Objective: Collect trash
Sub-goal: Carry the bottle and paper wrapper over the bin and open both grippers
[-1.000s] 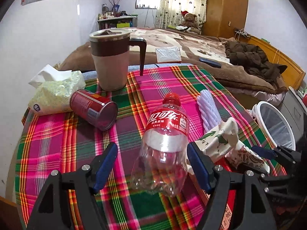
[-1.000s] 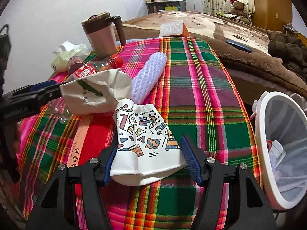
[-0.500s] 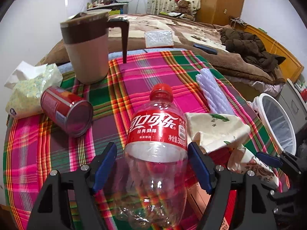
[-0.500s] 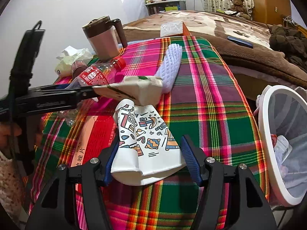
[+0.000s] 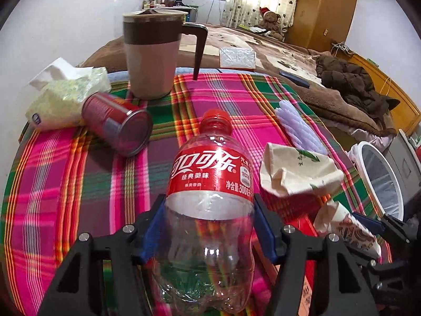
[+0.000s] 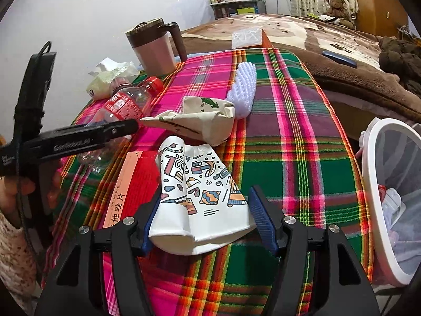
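Observation:
My left gripper (image 5: 209,226) is shut on an empty Coca-Cola bottle (image 5: 210,197), its blue pads pressed on both sides below the red label. The bottle also shows in the right wrist view (image 6: 123,105). My right gripper (image 6: 204,223) has its pads against both sides of a crushed patterned paper cup (image 6: 194,192), which lies on the plaid tablecloth (image 6: 289,144). A second crumpled cream paper cup (image 5: 294,173) lies between the two grippers. A red can (image 5: 118,123) lies on its side at the left.
A white mesh trash bin (image 6: 389,205) stands beside the table's right edge, with trash inside. On the table are a brown-and-pink mug (image 5: 155,58), a tissue pack (image 5: 63,97), a white foam sleeve (image 5: 297,126) and a red flat box (image 6: 131,181). A bed lies behind.
My left gripper moved forward around the bottle and closed on it. My right gripper narrowed onto the patterned cup. The cream cup shifted slightly.

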`<state>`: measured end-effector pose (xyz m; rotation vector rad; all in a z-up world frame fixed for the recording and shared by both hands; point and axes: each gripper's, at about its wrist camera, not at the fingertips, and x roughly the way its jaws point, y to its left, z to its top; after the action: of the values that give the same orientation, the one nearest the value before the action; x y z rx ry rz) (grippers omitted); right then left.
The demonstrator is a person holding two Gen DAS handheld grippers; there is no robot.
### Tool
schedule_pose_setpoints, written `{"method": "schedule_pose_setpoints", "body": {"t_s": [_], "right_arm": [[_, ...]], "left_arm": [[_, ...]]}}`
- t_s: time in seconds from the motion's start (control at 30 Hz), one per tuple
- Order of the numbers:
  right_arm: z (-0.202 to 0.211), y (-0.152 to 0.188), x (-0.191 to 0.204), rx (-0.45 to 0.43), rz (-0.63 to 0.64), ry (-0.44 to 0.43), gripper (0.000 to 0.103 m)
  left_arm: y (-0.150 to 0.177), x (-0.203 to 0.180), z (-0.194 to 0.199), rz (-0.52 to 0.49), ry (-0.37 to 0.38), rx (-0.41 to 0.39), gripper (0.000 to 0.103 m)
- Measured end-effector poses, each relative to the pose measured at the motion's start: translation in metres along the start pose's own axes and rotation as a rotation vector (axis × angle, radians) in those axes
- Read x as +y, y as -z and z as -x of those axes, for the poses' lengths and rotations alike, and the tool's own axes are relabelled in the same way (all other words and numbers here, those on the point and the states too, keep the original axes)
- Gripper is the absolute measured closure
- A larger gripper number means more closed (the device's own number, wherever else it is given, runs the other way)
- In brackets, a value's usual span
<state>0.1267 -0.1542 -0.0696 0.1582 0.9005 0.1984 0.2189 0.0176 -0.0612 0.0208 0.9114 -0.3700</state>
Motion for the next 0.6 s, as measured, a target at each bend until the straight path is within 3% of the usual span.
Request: {"method": "schedule_pose_setpoints", "body": {"t_s": [0.6], "right_arm": [[0.027, 0.001, -0.002, -0.088, -0.004, -0.019, 0.040]], "left_arm": [[0.022, -0.023, 0.050, -0.009, 0.004, -0.099, 0.038]]}}
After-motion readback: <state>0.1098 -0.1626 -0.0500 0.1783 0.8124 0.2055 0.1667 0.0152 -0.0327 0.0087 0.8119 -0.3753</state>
